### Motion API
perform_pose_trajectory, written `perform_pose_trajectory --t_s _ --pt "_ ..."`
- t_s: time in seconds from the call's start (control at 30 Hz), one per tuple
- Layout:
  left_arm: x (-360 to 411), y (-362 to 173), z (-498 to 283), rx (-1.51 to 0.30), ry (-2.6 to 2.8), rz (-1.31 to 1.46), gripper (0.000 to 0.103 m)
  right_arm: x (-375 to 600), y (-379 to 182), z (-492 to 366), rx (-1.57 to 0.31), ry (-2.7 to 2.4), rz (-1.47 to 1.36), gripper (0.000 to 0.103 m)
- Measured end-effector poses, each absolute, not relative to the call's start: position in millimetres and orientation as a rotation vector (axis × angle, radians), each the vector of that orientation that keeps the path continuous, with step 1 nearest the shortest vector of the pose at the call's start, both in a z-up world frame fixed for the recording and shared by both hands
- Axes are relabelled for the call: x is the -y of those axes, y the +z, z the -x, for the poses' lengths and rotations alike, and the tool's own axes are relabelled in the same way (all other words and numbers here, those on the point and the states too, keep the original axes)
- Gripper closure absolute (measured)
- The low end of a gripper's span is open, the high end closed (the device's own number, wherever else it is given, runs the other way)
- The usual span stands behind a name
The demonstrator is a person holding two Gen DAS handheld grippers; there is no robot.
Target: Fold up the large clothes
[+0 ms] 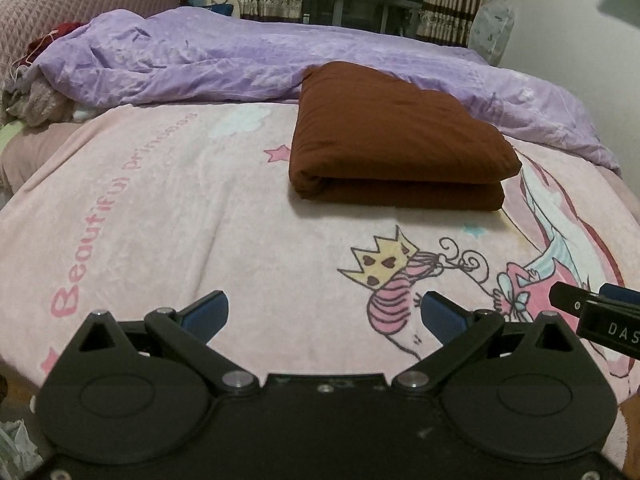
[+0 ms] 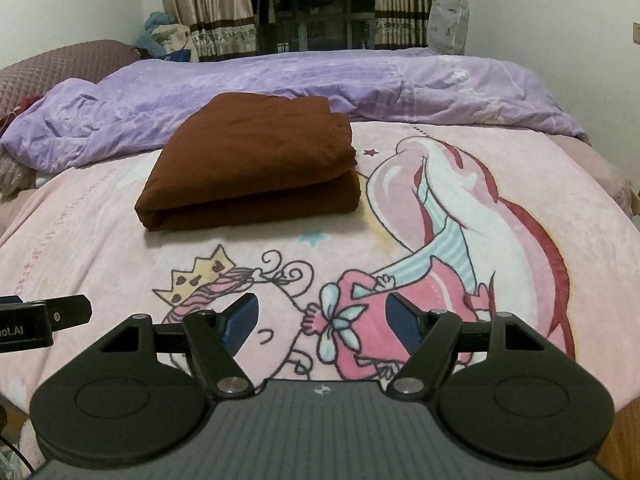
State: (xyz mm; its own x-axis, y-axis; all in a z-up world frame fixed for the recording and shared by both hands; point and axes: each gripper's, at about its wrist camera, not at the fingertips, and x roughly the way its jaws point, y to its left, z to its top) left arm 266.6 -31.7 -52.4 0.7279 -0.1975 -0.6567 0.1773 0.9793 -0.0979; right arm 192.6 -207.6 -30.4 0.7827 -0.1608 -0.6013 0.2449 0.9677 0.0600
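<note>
A brown garment (image 1: 396, 136) lies folded into a thick rectangle on the pink printed blanket (image 1: 168, 216), its folded edge facing me. It also shows in the right wrist view (image 2: 256, 168). My left gripper (image 1: 324, 314) is open and empty, held low over the blanket well in front of the garment. My right gripper (image 2: 322, 326) is open and empty, also in front of the garment and apart from it. The right gripper's side shows at the left wrist view's right edge (image 1: 600, 316). The left gripper's side shows at the right wrist view's left edge (image 2: 40, 316).
A crumpled purple duvet (image 1: 224, 60) lies across the bed behind the garment. A mauve quilted headboard (image 1: 68, 4) and a pile of clothes (image 1: 32, 104) are at the left. Curtains and a dark window (image 2: 312, 4) stand beyond. A covered fan (image 2: 448, 20) is at the back right.
</note>
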Motion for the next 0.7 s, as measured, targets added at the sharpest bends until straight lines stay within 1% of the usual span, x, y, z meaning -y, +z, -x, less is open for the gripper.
perform_pose_trajectory --t_s 0.7 --pt "33.2 -51.9 -266.4 -0.734 -0.214 0.017 0.0 210.5 -29.0 -196.2 -0.638 -0.231 -0.135 0.018"
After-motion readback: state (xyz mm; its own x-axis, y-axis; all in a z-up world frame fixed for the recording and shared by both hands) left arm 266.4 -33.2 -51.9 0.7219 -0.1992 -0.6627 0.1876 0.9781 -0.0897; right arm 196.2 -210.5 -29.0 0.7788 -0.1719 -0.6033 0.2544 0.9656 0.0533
